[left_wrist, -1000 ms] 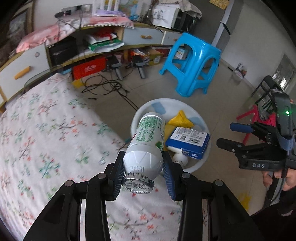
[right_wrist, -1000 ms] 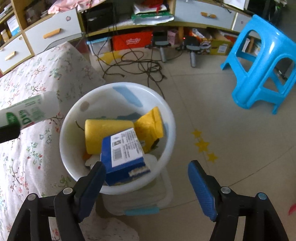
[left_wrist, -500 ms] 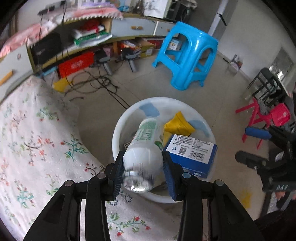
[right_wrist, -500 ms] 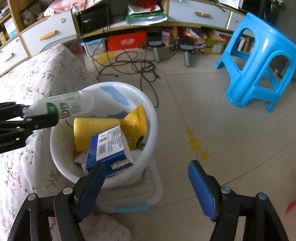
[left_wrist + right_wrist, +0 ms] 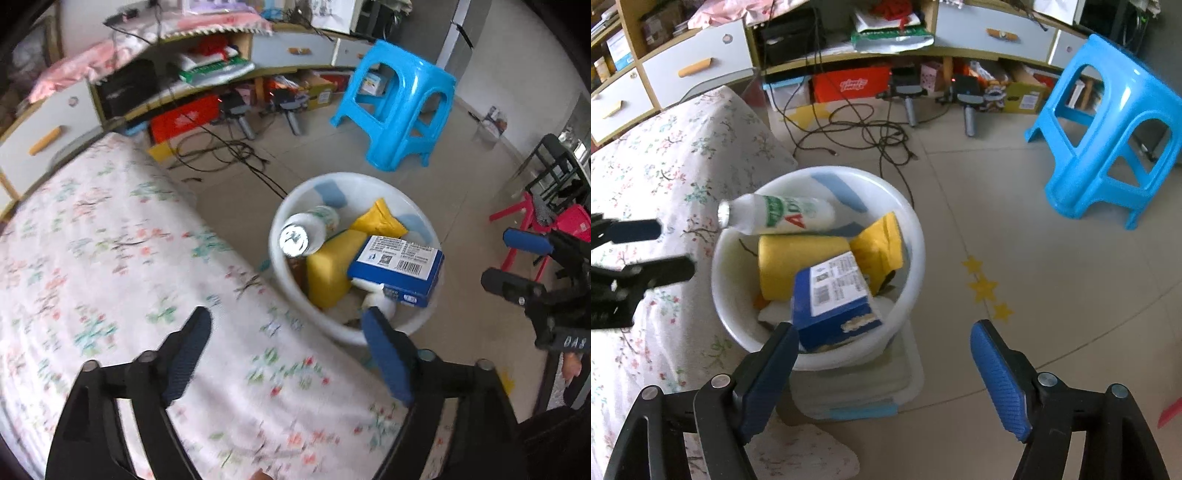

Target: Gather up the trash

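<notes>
A white bottle (image 5: 306, 229) with green print lies tilted over the near rim of the white basin (image 5: 369, 179), free of any gripper, its foil mouth jutting out towards the bed. In the basin lie a blue box (image 5: 399, 264) and yellow packs (image 5: 328, 273). My left gripper (image 5: 284, 317) hangs over the bed's edge short of the basin, its jaws opening with nothing between them. In the right wrist view the bottle (image 5: 779, 219) is just right of the left gripper (image 5: 674, 249). My right gripper (image 5: 884, 330) stands open and empty above the basin's (image 5: 916, 229) front edge.
A floral bed sheet (image 5: 110, 258) fills the left. The basin sits on a clear plastic box (image 5: 871, 387). Black cables (image 5: 857, 129) trail over the tiled floor behind it. A blue stool (image 5: 1115, 129) stands at the right, low shelves (image 5: 701, 62) along the back.
The left gripper carried the bottle over the basin, spread its jaws and let it go, then drew back towards the bed. The right gripper has barely moved.
</notes>
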`<act>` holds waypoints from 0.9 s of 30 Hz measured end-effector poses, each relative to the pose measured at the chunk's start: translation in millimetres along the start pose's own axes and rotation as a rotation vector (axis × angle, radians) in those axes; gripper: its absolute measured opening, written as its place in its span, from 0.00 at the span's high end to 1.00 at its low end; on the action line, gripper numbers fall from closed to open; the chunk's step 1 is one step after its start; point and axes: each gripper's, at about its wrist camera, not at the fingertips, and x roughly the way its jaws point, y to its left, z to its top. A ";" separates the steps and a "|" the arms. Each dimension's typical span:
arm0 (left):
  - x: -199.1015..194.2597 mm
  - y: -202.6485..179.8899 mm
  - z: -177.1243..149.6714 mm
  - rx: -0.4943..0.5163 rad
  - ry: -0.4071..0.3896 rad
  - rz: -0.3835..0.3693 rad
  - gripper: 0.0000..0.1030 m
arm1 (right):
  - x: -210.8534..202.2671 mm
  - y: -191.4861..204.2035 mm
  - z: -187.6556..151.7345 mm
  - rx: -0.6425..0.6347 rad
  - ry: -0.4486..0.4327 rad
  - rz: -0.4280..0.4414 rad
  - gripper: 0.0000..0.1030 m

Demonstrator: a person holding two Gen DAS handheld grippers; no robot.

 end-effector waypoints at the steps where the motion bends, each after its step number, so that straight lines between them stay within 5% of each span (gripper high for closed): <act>1: -8.1 3.0 -4.0 -0.012 -0.007 0.001 0.11 | -2.5 3.6 2.0 0.005 0.001 0.006 0.22; 5: -35.0 13.8 -19.4 -0.051 -0.018 -0.004 0.03 | -18.2 18.7 10.4 0.029 -0.008 0.041 0.22; 17: -109.4 30.8 -79.3 -0.130 -0.054 0.029 0.00 | -63.9 72.3 -13.2 0.117 0.014 0.050 0.18; 23: -139.3 28.9 -115.3 -0.171 -0.069 0.094 0.00 | -90.2 103.6 -35.3 0.111 -0.054 -0.023 0.02; 27: -149.2 28.9 -136.1 -0.187 -0.113 0.142 0.00 | -99.3 122.7 -55.1 0.110 -0.097 0.000 0.01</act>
